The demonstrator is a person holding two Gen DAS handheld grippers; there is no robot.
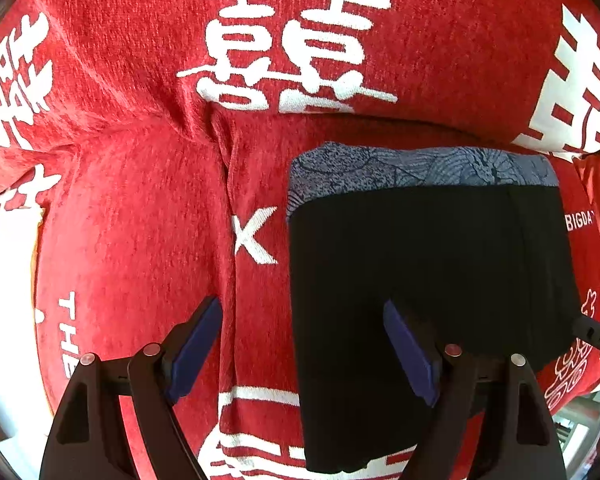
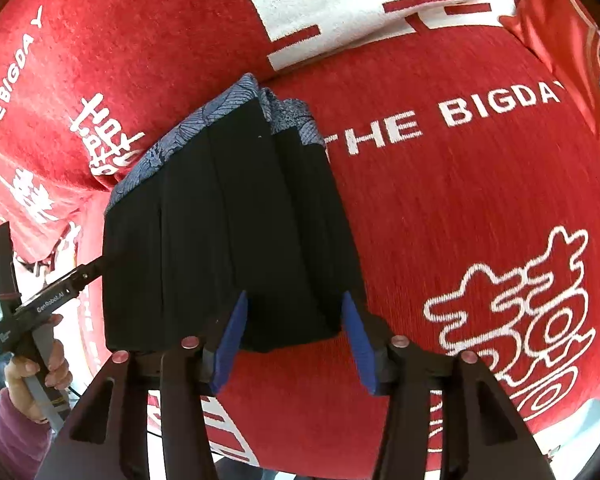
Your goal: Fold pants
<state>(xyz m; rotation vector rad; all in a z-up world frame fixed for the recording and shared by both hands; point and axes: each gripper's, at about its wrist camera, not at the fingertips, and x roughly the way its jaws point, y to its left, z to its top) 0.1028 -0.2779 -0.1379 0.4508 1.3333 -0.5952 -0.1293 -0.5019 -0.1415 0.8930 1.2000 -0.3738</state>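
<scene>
— Where do we stand with the black shorts?

— Folded into a compact block on the red blanket, patterned waistband at the far end, long axis running away from us.

— And our grippers?

— The right gripper is spread over the near edge, pinching nothing. The left gripper is spread astride the left edge, equally near.

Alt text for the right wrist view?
Black folded pants with a grey-blue patterned waistband lie on a red cloth with white lettering. The right tongs stand open over their near edge; the left tongs reach in from the left.
</scene>
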